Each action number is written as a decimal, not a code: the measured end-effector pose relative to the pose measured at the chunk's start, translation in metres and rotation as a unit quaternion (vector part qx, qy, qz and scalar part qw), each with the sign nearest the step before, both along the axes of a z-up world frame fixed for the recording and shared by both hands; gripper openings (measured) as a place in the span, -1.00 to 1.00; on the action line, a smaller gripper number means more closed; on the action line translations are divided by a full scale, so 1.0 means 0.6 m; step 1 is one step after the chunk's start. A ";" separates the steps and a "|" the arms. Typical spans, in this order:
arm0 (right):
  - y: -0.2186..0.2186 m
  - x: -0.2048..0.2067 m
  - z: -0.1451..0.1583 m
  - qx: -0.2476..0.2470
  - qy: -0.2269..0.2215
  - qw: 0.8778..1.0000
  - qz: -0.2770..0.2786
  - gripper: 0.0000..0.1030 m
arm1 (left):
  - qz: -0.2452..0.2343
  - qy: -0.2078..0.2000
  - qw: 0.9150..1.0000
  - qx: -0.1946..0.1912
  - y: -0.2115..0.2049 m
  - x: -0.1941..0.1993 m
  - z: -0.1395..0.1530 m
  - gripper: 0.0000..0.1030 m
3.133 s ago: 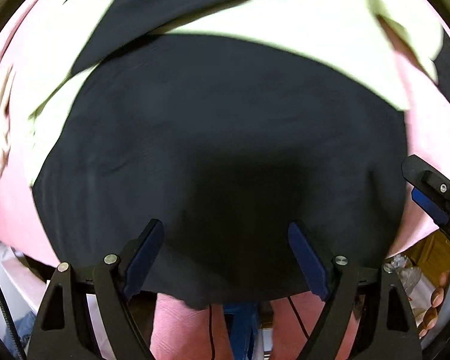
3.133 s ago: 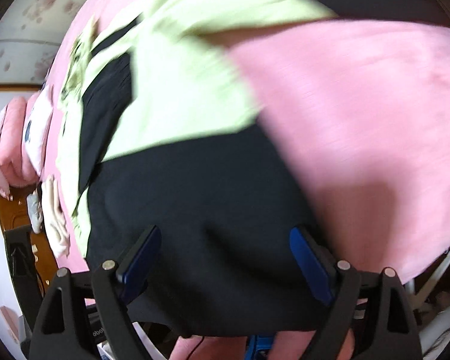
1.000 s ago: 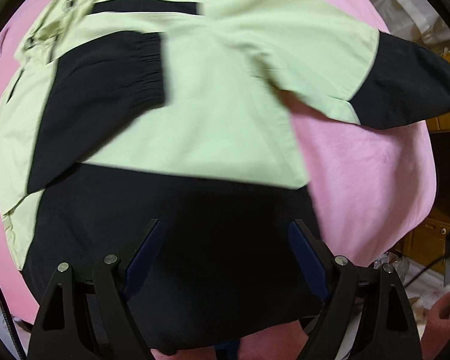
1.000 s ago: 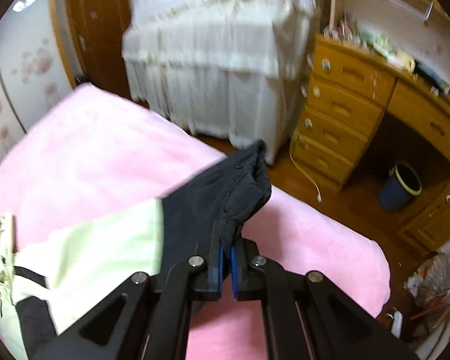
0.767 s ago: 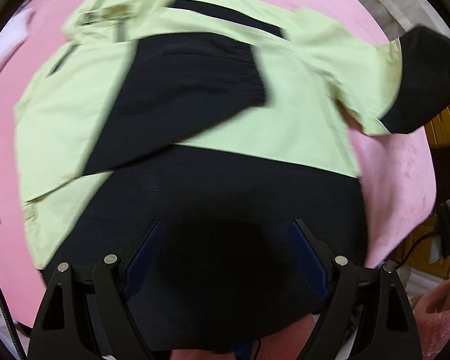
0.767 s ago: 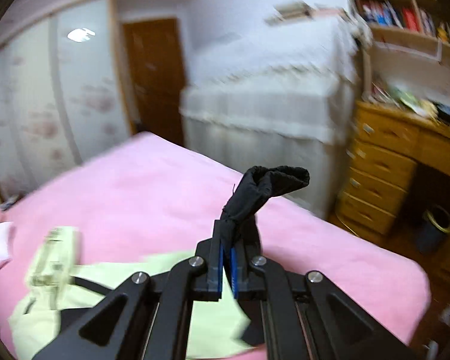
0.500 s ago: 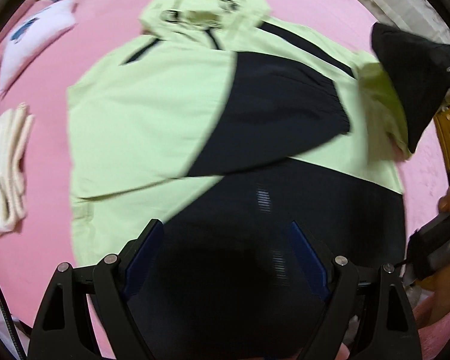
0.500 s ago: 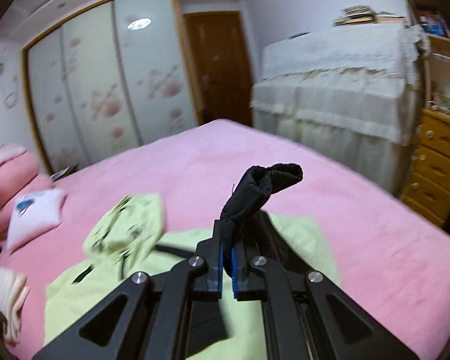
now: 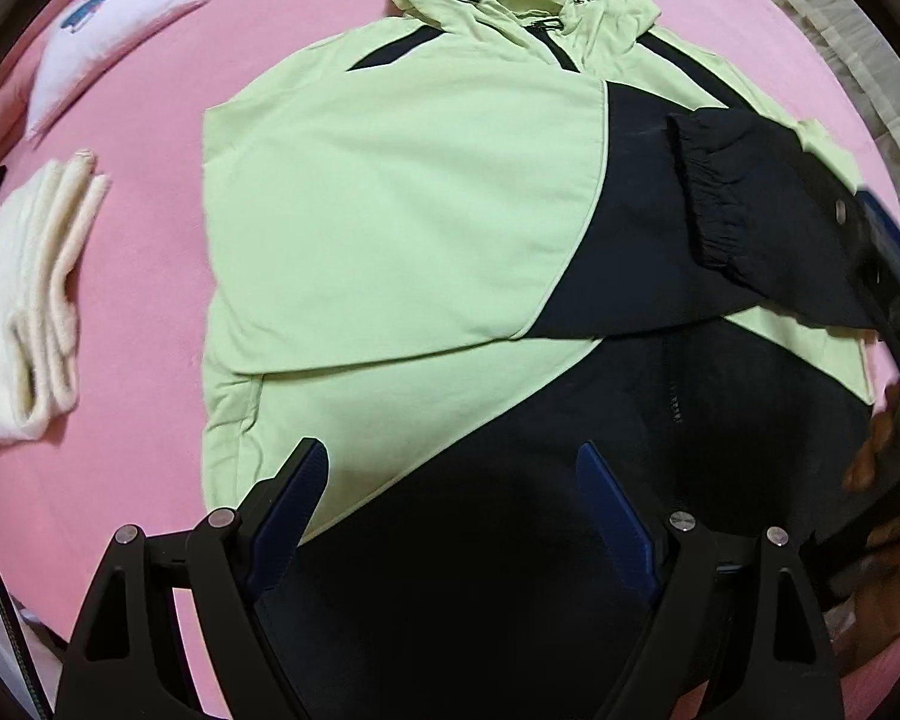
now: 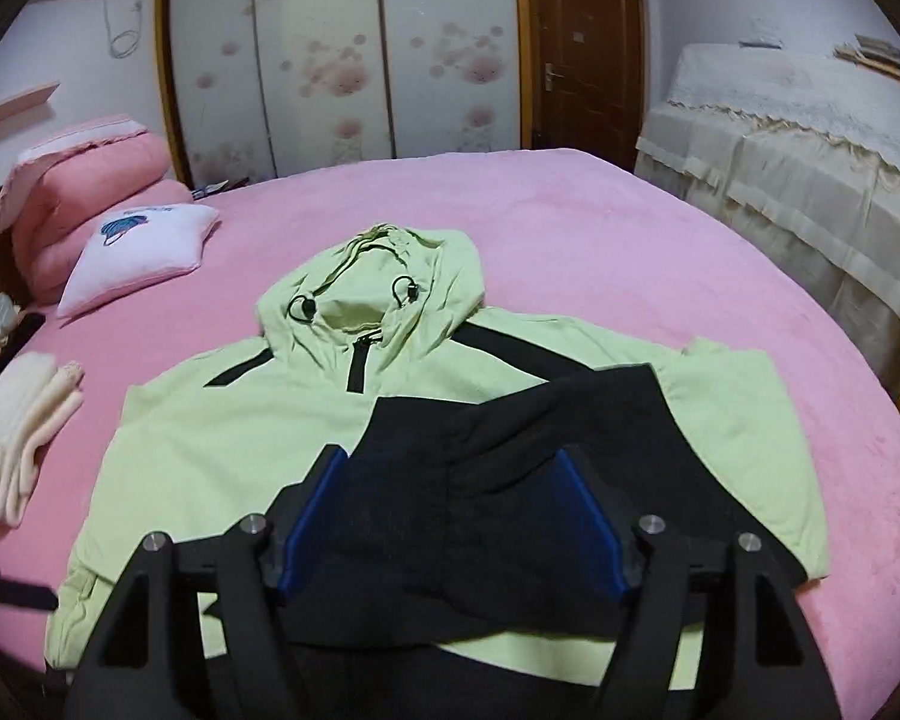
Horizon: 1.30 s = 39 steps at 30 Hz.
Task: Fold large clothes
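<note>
Lying flat on the pink bed (image 10: 600, 228), the hooded jacket (image 10: 222, 438) faces up, hood toward the wardrobe doors (image 10: 324, 54). Fabric: smooth, matte, pale lime-green panels joined to black panels along diagonal seams; short black zipper at the neck; two black cord loops on the crumpled hood (image 10: 378, 276). Bedcover is a fine-napped plush with faint pile marks.

Both sleeves are folded inward across the chest. The green-and-black one lies flat in a broad wedge; on top of it, the black sleeve (image 9: 750, 222) ends in a gathered, ribbed elastic cuff (image 9: 705, 204).

Right gripper (image 10: 450, 522): jaws have just been opening; blue-padded fingers (image 10: 309, 516) now stand apart, with the black sleeve fabric lying slack and rumpled between them, pads not pressing on it. In the left wrist view this gripper shows at the right edge, with the person's hand (image 9: 870, 456) behind it.

Left gripper (image 9: 450, 516): fingers wide apart over the black lower hem panel, nothing between the pads.

Beside the jacket: a folded cream knit (image 9: 24, 312), thick and fuzzy with rounded stacked edges; a white square cushion (image 10: 138, 252) with a blue print; pink pillows (image 10: 84, 180) stacked behind it. A lace-covered piece of furniture (image 10: 798, 138) stands beyond the bed.
</note>
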State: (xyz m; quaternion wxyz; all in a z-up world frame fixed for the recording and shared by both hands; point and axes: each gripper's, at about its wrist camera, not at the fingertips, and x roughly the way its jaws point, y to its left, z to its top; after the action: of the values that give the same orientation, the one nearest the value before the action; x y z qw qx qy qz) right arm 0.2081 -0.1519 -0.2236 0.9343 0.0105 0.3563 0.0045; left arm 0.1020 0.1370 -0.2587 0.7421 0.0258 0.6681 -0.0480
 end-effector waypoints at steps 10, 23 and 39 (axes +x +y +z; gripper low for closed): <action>-0.100 -0.057 -0.054 0.021 0.095 0.994 -0.056 0.38 | -0.017 -0.006 0.991 -0.136 -0.102 0.085 -0.021 0.62; -0.281 -0.103 -0.108 0.007 0.174 0.974 -0.144 0.38 | -0.010 -0.020 0.992 -0.127 -0.245 0.151 -0.084 0.61; -0.356 -0.052 -0.161 -0.001 0.203 0.978 -0.050 0.38 | 0.002 -0.059 0.998 -0.019 -0.386 0.158 -0.119 -0.39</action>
State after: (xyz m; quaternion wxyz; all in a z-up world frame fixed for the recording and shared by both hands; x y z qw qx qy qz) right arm 0.1770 -0.3653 -0.3201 0.8417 0.0285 0.5374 -0.0450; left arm 0.1967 -0.0944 -0.3302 0.7808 0.0127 0.6220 -0.0578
